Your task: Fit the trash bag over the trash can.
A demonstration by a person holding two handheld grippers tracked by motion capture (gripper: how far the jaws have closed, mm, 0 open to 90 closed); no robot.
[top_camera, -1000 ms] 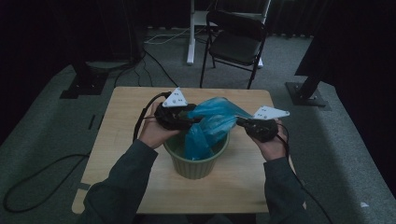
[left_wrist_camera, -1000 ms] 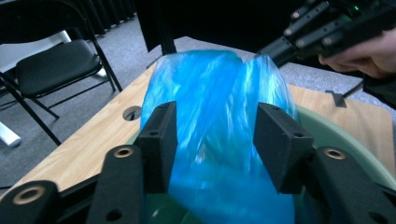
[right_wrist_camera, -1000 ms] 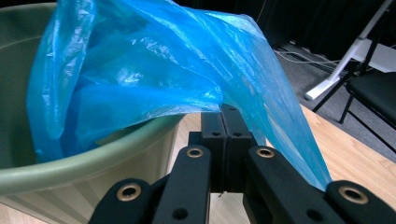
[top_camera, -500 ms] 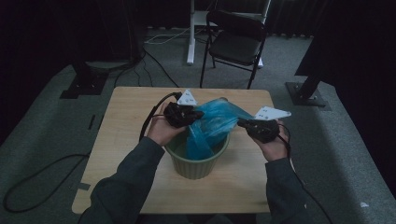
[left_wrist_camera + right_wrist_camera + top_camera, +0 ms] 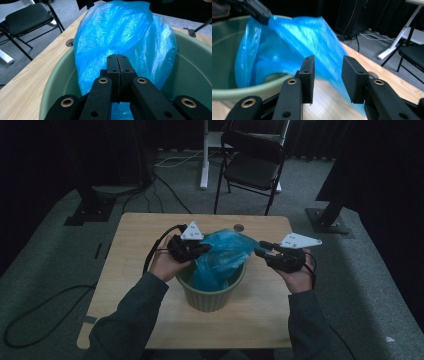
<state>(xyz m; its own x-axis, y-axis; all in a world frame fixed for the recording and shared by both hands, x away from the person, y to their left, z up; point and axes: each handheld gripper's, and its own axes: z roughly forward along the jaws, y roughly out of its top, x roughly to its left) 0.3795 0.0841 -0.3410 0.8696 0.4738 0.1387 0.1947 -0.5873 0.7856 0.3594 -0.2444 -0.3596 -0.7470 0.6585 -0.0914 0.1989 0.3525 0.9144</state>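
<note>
A pale green bin (image 5: pixel 212 296) stands mid-table with a blue plastic bag (image 5: pixel 223 254) bulging out of its mouth. My left gripper (image 5: pixel 201 249) sits over the bin's left rim, shut on a fold of the bag. In the left gripper view its jaws (image 5: pixel 117 60) are pressed together against the blue film (image 5: pixel 120 32), inside the bin (image 5: pixel 195 62). My right gripper (image 5: pixel 261 252) hovers at the bin's right side, open. In the right gripper view (image 5: pixel 327 75), the bag's edge (image 5: pixel 294 37) stretches past the gap between its jaws, above the bin's rim (image 5: pixel 227 93).
The wooden table (image 5: pixel 140 235) has a small round hole (image 5: pixel 239 227) behind the bin. A black folding chair (image 5: pixel 250 165) and a white stand leg (image 5: pixel 204 155) are beyond the far edge. Cables run over the grey floor at left.
My left gripper has shifted slightly right along the bin's rim, carrying the bag's fold with it. The right hand has barely moved.
</note>
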